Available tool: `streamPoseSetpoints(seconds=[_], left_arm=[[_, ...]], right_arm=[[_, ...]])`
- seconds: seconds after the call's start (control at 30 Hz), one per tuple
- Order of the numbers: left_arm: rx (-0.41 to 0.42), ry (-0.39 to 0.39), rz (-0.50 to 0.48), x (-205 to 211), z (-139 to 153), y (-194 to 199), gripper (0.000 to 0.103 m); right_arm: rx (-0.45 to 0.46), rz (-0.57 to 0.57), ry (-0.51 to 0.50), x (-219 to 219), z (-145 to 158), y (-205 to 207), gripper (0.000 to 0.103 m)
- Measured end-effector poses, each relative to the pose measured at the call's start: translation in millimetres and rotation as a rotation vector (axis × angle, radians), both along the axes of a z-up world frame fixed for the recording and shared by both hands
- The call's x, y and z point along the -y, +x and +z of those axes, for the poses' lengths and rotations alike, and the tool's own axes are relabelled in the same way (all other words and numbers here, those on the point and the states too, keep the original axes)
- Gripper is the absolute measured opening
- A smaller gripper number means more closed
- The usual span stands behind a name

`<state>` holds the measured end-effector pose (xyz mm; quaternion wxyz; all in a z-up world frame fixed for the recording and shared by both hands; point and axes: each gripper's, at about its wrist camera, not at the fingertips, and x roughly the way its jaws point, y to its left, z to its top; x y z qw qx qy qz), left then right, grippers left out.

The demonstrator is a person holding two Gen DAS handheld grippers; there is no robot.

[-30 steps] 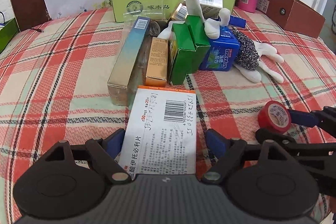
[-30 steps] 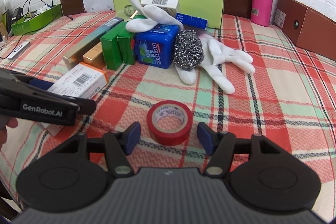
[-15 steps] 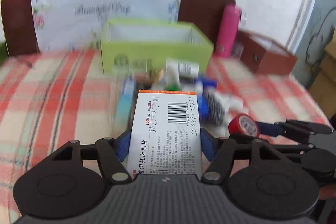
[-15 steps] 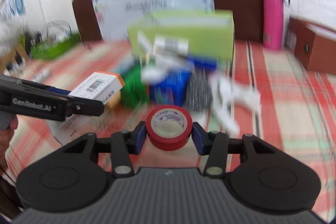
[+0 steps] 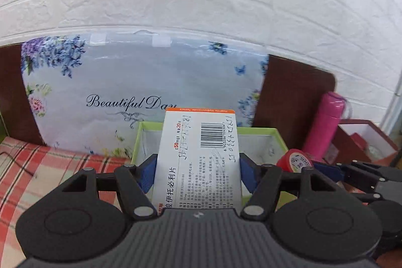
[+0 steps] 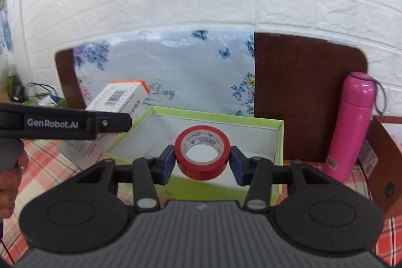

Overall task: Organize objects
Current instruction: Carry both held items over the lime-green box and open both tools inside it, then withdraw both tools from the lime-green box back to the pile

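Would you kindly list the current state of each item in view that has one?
Left tongs: shut on the medicine box.
Medicine box: held aloft, near the green box.
Right tongs: shut on the red tape roll.
Red tape roll: gripped, in front of the green box's opening.
Green box: open.
Pink flask: upright, capped.

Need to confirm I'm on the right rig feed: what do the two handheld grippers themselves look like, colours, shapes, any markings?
Both match: a black ribbed body flanked by two round black discs, black linkage arms with silver pivot pins, and blue fingertip pads. Seen side-on from the right wrist view, the left gripper carries white "GenRobot.AI" lettering. The right gripper shows no lettering here. A bare hand shows; no sleeve or cable visible.
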<state>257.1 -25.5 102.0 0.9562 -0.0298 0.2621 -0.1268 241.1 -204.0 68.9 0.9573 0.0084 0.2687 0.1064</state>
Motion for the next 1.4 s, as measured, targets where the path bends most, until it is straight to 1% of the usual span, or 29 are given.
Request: streamPoseSetpoints(seconds=[0.07,0.17,0.23,0.3,0.37,0.4,0.43,0.47,0.5,0.57,0.63,0.67,0.7,0.8,0.9,1.0,1.1,1.27,1.33,1.4], left_arm=[[-0.033,0.017,0.015,4,-10,26,0.069],[-0.101,-0.010,0.011,4,-21,57,0.069],[-0.123,-0.011,0.016,5,-27,71,0.069],[-0.138,0.007,0.025,5,-36,81,0.069],[-0.154,-0.003,0.034,4,-46,89,0.069],[-0.161,-0.013,0.039,2,-50,91,0.071],[-0.173,-0.022,0.040,3,-55,96,0.080],[-0.184,-0.022,0.043,2,-59,99,0.085],[-0.187,-0.015,0.050,2,-62,100,0.088],[-0.199,0.012,0.057,1,-65,101,0.088],[-0.201,0.032,0.061,-4,-61,94,0.088],[-0.182,0.034,0.057,-6,-57,89,0.088],[-0.165,0.041,0.058,-8,-51,81,0.088],[-0.116,0.022,0.064,-18,-31,51,0.088],[-0.110,0.025,0.077,-25,-17,15,0.088],[-0.079,0.011,0.060,-28,-12,-27,0.088],[-0.063,0.002,0.034,-27,-15,-66,0.088],[-0.115,-0.003,0.047,-26,-36,-118,0.088],[-0.125,-0.001,0.059,-28,-44,-136,0.088],[-0.128,0.018,0.071,-28,-52,-150,0.088]], right_arm=[[-0.037,-0.006,-0.025,-3,-15,28,0.046],[-0.098,-0.019,-0.045,-5,-36,62,0.046],[-0.127,-0.030,-0.046,-6,-48,76,0.046],[-0.155,-0.035,-0.042,-6,-60,87,0.046],[-0.174,-0.038,-0.051,-8,-69,96,0.046],[-0.183,-0.036,-0.059,-10,-74,99,0.046],[-0.192,-0.032,-0.064,-11,-78,102,0.046],[-0.206,-0.029,-0.071,-13,-83,105,0.046],[-0.219,-0.027,-0.079,-15,-86,107,0.059],[-0.232,-0.040,-0.106,-17,-91,108,0.073],[-0.221,-0.020,-0.092,-13,-86,102,0.073],[-0.206,-0.015,-0.077,-10,-79,96,0.075],[-0.177,-0.017,-0.068,-7,-71,88,0.079],[-0.052,-0.057,-0.044,6,-42,52,0.092],[0.058,-0.081,0.012,19,-16,7,0.100],[0.130,-0.084,0.058,28,-2,-42,0.103],[0.158,-0.079,0.070,26,2,-85,0.103],[0.196,-0.112,0.107,26,-11,-156,0.103],[0.174,-0.123,0.129,25,-19,-177,0.103],[0.150,-0.129,0.137,23,-28,-196,0.103]])
